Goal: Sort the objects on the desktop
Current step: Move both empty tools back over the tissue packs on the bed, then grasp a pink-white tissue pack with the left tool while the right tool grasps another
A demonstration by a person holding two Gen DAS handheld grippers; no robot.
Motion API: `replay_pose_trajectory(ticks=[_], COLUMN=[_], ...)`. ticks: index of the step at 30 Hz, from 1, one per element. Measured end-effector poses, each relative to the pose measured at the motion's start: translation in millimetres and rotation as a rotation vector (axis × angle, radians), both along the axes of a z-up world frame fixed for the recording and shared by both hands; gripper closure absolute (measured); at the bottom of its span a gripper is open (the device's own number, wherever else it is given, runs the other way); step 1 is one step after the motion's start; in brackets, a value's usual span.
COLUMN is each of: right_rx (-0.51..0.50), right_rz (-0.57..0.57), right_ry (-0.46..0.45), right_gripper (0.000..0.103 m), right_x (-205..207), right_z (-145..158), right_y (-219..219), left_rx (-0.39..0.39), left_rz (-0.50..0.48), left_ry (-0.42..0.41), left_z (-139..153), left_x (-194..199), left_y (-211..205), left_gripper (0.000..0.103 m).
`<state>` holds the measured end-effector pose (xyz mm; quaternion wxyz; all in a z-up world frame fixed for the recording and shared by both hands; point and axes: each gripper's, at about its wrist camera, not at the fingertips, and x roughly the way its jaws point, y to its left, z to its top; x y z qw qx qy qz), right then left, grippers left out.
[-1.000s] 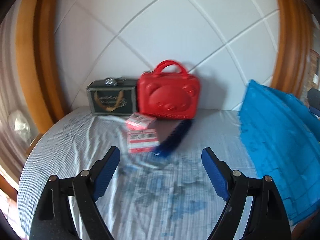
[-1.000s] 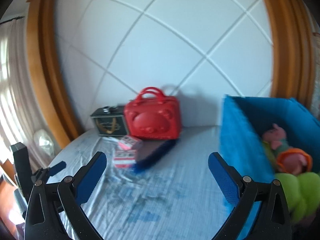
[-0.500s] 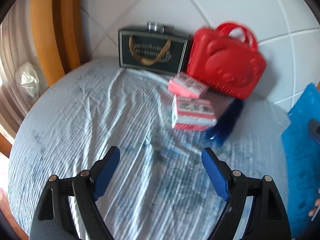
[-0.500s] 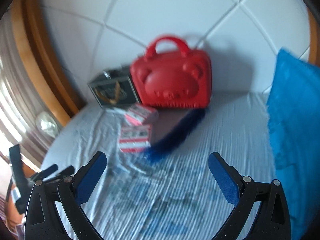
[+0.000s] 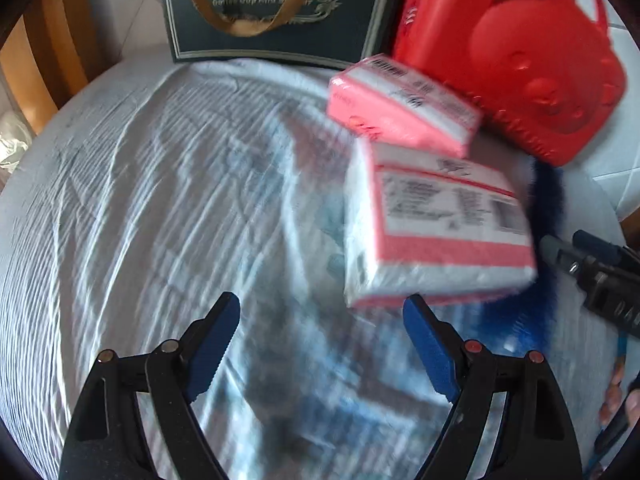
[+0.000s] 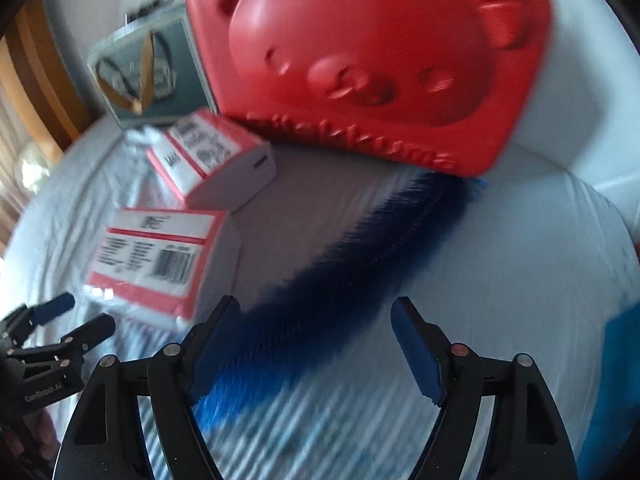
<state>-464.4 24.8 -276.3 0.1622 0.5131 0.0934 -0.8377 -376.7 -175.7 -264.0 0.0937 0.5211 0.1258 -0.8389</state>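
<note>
Just below the right claw (image 6: 316, 344) lies the fuzzy blue strip (image 6: 360, 264), its near end passing between the blue pads; the jaws are closing but do not yet press the fur, so nothing is gripped. The risk here is a shallow pinch: soft pile may compress and slide out, or the pads may catch the wrinkled white cloth (image 6: 500, 280) covering the table and drag it along. The strip's far end runs up to, perhaps under, the red bear-face case (image 6: 372, 64), so a hard pull could tip or shift that case.

The left claw (image 5: 320, 344) stands spread and empty over bare cloth, with the nearer pink-and-white box (image 5: 436, 232) just ahead of its right pad. Approaching off-centre, it could nudge the box instead of straddling it, pushing it into the second pink box (image 5: 400, 106) just behind, which sits close against the case. Both views are blurred, so contact points are hard to judge. The two claws work close together and could collide. Farthest back, the dark gift box (image 5: 272, 8) stands well clear.
</note>
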Motion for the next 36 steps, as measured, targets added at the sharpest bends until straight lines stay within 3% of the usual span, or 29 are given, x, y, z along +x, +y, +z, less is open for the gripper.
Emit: replay_pose_trajectory(ticks=[3,7,10,13,14,15,17,19,23,27,31,36], right_rx=[-0.011,-0.190,-0.244,-0.267,-0.258,-0.241,-0.228,-0.220,-0.206,-0.220,-0.216,-0.169], right_rz=[0.081,0.186,0.232,0.211,0.195,0.162,0.112,0.063,0.042,0.084,0.179,0.289], right_ry=[-0.013,-0.077,-0.089,-0.059,-0.044,-0.019,0.006,0.025,0.040,0.044,0.079,0.122], right_gripper=[0.029,0.027,0.025,0.016,0.004,0.000,0.000,0.000,0.000,0.000,0.000,0.000], right_x=[11.6,23.4,29.1,35.1,34.4,32.0,26.7,16.7,-1.0,-15.6,-32.3,-51.3], right_z=[-10.5,-13.3,-11.0,4.4,9.3,16.4,26.0,36.0,38.0,24.4,17.2,6.5], right_y=[-38.3,-97.3,-126.4,-109.9,-100.1,-81.6,-52.9,-20.2,17.9,22.8,6.2,-11.7], left_rx=[-0.039,-0.117,-0.155,-0.163,-0.161,-0.155,-0.125,-0.109,-0.134,-0.063,-0.143,-0.196], left_rz=[0.082,0.210,0.270,0.253,0.230,0.210,0.162,0.118,0.071,0.051,0.058,0.080], left_ry=[0.006,0.005,0.034,0.058,0.067,0.076,0.087,0.077,0.022,-0.032,-0.067,-0.028], left_z=[1.7,17.3,40.9,57.5,61.6,63.2,62.6,57.8,39.6,14.6,-3.8,-2.9], left_x=[3.7,13.4,28.2,32.9,31.0,28.5,21.5,9.6,-15.6,-39.6,-53.8,-55.1], left_y=[-33.1,-88.1,-110.3,-107.0,-97.8,-88.5,-66.0,-46.6,-19.5,-16.5,-23.3,-45.4], left_gripper=[0.019,0.019,0.019,0.019,0.019,0.019,0.018,0.011,0.010,0.002,0.002,0.002])
